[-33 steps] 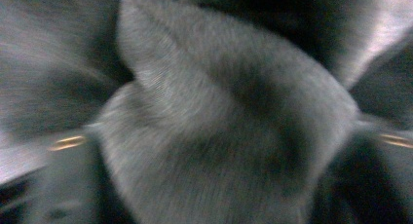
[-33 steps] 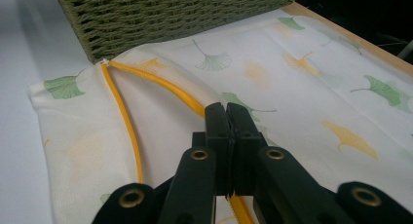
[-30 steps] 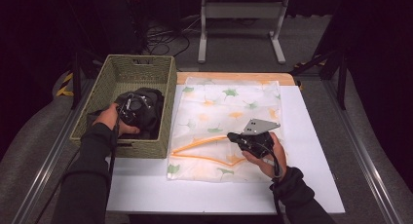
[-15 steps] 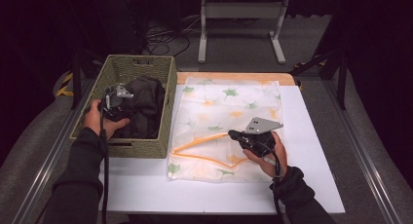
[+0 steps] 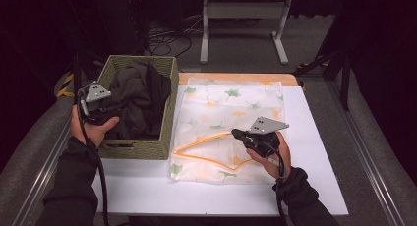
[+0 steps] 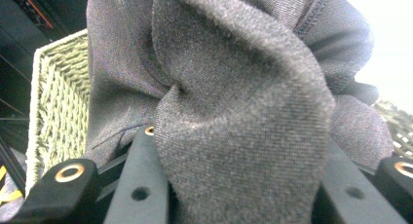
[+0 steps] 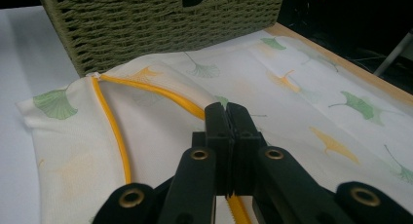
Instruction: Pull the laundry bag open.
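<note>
Left hand-held gripper [image 5: 101, 113] clamped on dark cloth [image 5: 135, 100]; right hand-held gripper [image 7: 226, 112] pinching the bag's yellow zipper [image 7: 146, 90].

The left jaws have just been closing on the cloth, lifted over the woven basket [image 5: 167, 113]. The leaf-print bag [image 5: 231, 108] lies flat on the table [image 5: 314, 137] beside the basket.

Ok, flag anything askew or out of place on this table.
Nothing is damaged or spilled. The dark garment bulges above the wicker basket rim, bunched in the left tongs. The mesh bag lies with its orange zipper curving open, pinched by the right tongs.
</note>
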`<state>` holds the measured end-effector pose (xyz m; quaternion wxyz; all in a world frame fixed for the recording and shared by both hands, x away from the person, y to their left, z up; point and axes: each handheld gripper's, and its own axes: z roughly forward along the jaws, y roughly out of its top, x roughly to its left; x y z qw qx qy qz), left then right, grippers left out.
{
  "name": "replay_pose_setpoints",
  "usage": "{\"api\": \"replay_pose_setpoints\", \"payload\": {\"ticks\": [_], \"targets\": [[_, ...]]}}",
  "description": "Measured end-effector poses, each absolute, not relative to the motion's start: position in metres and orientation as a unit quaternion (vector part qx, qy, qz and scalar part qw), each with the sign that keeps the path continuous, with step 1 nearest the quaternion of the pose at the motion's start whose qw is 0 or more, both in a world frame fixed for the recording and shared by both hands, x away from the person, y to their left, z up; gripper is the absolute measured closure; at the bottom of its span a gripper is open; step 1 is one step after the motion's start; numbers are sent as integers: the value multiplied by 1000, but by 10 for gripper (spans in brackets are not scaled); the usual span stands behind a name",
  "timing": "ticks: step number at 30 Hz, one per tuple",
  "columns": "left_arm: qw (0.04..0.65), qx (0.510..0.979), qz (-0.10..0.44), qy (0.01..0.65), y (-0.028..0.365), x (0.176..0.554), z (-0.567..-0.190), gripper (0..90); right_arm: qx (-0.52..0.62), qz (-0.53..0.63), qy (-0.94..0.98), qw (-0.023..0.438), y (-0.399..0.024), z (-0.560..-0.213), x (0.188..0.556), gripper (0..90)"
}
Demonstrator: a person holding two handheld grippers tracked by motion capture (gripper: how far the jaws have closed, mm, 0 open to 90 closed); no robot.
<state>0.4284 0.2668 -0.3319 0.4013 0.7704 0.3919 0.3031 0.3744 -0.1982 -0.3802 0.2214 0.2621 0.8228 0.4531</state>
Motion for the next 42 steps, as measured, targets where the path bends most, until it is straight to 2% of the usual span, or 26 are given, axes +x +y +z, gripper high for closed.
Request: {"api": "replay_pose_setpoints", "payload": {"ticks": [10,20,42], "targets": [[444,745,302,396,279,422,-328,671,265,452,823,221,-197,-381,378,890],[452,738,317,388,278,413,-325,671,267,452,822,221,-196,-383,379,890],[494,720,313,373,277,399,-311,672,273,453,819,222,-198,-384,383,891]]}}
